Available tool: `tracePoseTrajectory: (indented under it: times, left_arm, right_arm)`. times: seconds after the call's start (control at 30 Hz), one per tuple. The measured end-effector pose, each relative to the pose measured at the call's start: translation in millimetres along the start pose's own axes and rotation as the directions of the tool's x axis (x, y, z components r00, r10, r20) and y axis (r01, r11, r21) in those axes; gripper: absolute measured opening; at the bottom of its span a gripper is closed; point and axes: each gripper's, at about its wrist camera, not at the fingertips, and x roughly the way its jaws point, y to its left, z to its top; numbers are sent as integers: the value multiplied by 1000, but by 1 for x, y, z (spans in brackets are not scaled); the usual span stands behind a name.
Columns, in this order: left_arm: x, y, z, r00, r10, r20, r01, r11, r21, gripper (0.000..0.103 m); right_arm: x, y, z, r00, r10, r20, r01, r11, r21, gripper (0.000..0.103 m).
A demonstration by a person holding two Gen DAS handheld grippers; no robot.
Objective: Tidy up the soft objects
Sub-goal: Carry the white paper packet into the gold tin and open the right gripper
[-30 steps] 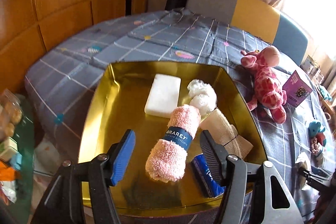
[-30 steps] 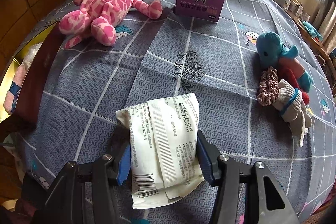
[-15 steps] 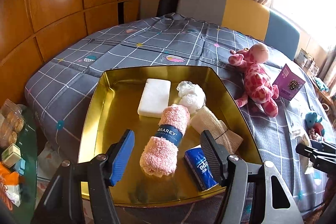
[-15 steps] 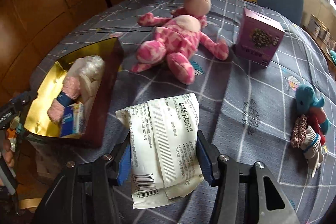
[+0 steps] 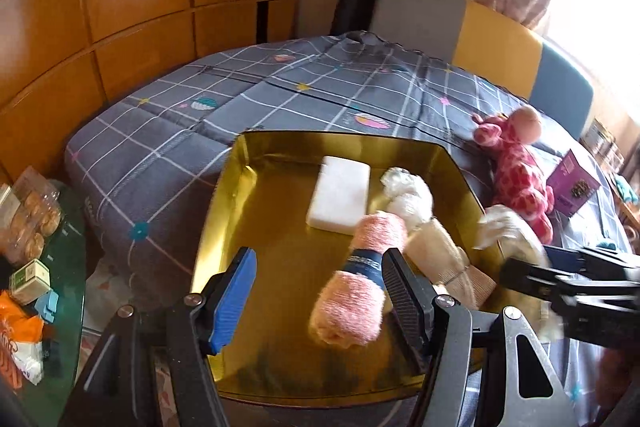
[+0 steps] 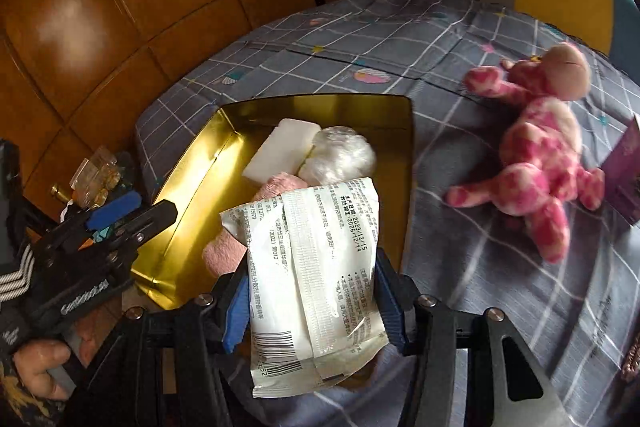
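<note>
Clearly visible in the right wrist view, the white packet is a flat, crinkly plastic pouch with printed text, a date stamp and a barcode at its near end. The right tool grips it by its sides, both blue pads pressed against it, and it hangs over the near right corner of the gold tray. That tray sits on a bed with a grey checked bedspread.

From the left wrist view the tray's contents read more fully: a white block, a fluffy white ball, a rolled pink towel with a dark blue band, and a beige bundle beside it. The left tool hovers over the tray's near part with its jaws apart and nothing pinched; the towel roll lies below, near its right finger. Here the packet shows only as a blurred white shape at the tray's right edge, ahead of the dark right tool.

Only the right wrist view shows the person's hand on the left tool's handle. Both views catch the pink spotted plush toy and a purple box on the bed, right of the tray.
</note>
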Motion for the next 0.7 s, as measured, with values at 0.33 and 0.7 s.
tracePoseTrajectory:
  times: [0.33, 0.7]
  left_arm:
    - [6, 10, -1, 1000, -4, -9, 4, 1000, -24, 67]
    - [-1, 0, -2, 1000, 0, 17, 0, 1000, 3, 68]
  right_arm:
    - [62, 7, 8, 998, -3, -66, 3, 1000, 2, 63]
    - [25, -2, -3, 1000, -18, 24, 16, 999, 49, 69]
